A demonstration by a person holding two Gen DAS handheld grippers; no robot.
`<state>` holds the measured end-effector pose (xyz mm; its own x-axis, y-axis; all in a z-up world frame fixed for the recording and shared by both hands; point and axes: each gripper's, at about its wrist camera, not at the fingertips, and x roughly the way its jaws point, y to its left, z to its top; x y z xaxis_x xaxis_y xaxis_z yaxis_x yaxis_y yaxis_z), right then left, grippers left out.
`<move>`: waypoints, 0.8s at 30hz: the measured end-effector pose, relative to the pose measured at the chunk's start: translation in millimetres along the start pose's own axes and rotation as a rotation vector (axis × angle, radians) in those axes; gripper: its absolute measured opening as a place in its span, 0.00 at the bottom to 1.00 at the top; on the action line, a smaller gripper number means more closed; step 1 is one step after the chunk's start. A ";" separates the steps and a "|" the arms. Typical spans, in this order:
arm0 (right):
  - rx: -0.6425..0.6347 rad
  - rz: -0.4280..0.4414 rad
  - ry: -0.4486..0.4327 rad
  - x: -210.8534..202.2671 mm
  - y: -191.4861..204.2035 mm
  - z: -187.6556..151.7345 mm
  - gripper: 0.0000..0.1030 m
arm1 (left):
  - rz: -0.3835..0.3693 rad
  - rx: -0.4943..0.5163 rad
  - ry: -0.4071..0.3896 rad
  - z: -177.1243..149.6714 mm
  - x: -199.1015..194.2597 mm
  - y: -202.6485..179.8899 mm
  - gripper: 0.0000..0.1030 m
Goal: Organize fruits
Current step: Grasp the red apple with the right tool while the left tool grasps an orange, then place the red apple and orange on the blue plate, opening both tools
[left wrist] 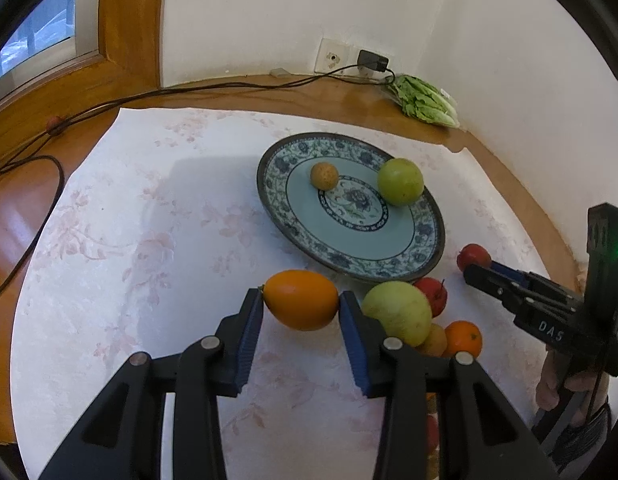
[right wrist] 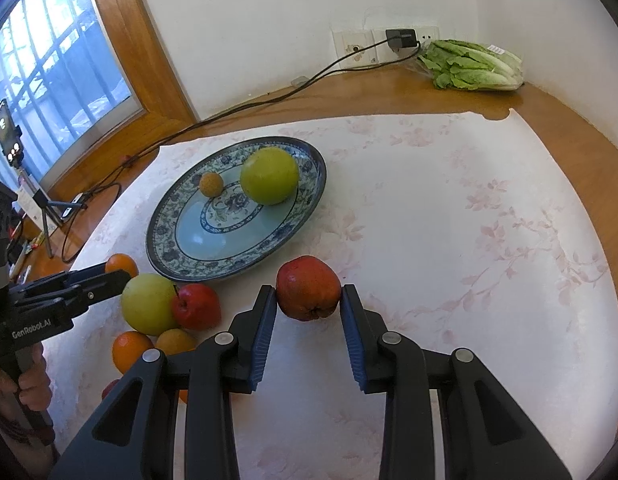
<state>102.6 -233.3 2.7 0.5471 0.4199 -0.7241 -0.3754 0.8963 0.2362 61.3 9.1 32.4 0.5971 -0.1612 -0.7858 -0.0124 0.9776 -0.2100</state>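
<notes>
Left wrist view: the left gripper [left wrist: 301, 306] pinches an orange fruit [left wrist: 301, 299] at lower centre, across its long ends, where the smooth skin may slip. Right wrist view: the right gripper [right wrist: 309, 300] clamps a red apple [right wrist: 307, 288] at its firm widest part, just below the plate [right wrist: 165, 256].

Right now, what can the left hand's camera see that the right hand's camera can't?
Only the left camera shows the orange fruit pinched whole in the left gripper. Only the right camera shows the whole red apple gripped in the right gripper, plus a phone on a tripod. Both show the plate holding a green apple and a small brown fruit.
</notes>
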 end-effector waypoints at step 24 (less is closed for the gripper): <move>-0.089 0.028 0.032 8.7 25.5 37.8 0.33 | 0.006 0.073 0.014 50.8 36.4 -13.7 0.40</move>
<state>126.1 -201.4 27.0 0.5117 0.4389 -0.7386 -0.4563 0.8672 0.1992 124.0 -3.3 36.2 0.5863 -0.1569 -0.7947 0.0432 0.9857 -0.1627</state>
